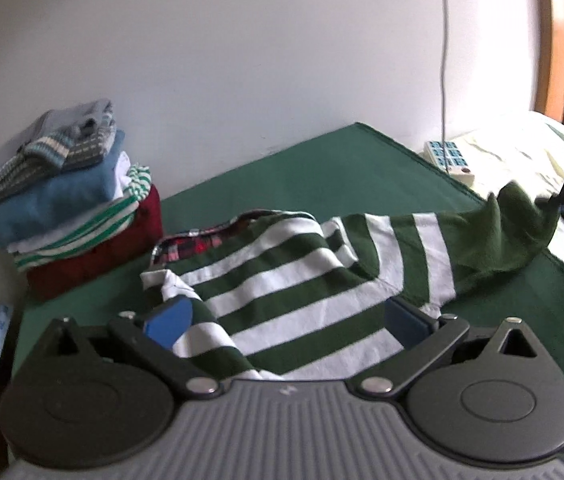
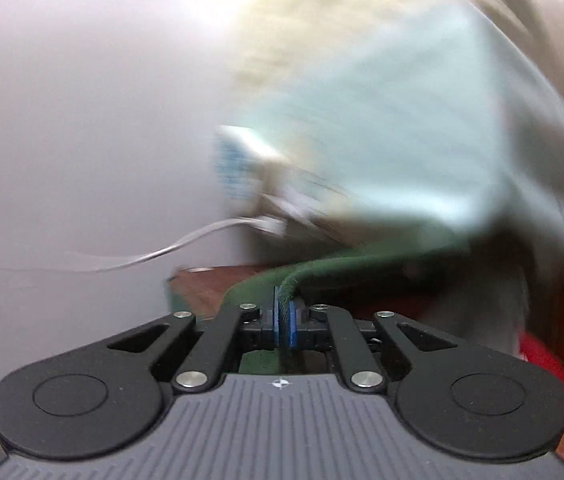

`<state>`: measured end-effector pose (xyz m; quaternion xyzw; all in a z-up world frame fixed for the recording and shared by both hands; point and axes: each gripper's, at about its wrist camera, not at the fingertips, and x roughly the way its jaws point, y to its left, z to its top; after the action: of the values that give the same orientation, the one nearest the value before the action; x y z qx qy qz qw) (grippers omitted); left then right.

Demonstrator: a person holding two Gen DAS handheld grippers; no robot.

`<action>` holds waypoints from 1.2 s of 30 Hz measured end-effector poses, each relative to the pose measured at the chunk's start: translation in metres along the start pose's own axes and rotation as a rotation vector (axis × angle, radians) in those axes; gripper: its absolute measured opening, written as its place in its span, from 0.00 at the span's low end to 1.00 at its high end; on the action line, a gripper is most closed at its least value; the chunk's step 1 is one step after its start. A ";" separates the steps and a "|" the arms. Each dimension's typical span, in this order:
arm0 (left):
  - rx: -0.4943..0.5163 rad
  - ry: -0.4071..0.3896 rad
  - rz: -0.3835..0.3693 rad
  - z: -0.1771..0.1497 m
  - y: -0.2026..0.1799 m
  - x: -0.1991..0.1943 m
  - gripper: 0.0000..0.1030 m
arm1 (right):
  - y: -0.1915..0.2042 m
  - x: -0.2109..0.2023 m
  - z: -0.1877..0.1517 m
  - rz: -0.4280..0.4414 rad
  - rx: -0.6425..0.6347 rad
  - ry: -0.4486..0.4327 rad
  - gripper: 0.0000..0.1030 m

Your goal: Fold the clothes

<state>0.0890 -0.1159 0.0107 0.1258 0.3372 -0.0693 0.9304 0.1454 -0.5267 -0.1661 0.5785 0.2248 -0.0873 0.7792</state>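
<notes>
Striped shirt [image 1: 302,280] between spread left hand-held gripper [image 1: 286,316]; right hand-held gripper [image 2: 285,320] pinches sleeve (blurred).

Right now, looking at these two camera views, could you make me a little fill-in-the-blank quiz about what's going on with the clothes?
1. The striped shirt has white and dark ____ stripes.
2. The right gripper is ____ on the shirt's green sleeve.
3. The left gripper has its jaws ____, with the shirt lying between them.
4. The pile of folded clothes sits on a ____ item at the bottom.

Missing words: green; shut; open; red
</notes>
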 end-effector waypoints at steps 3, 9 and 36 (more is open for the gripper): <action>-0.070 0.005 0.013 0.003 0.011 0.006 0.98 | 0.084 -0.009 -0.035 0.058 -0.582 -0.030 0.06; -0.223 0.037 0.060 -0.016 0.042 0.009 0.98 | 0.127 -0.015 -0.169 0.242 -1.305 0.231 0.07; -0.314 0.022 -0.324 -0.034 0.023 0.108 0.98 | 0.052 -0.063 -0.188 0.150 -1.166 0.370 0.48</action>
<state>0.1560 -0.0897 -0.0800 -0.0757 0.3697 -0.1630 0.9116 0.0638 -0.3413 -0.1359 0.0771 0.3257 0.2069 0.9193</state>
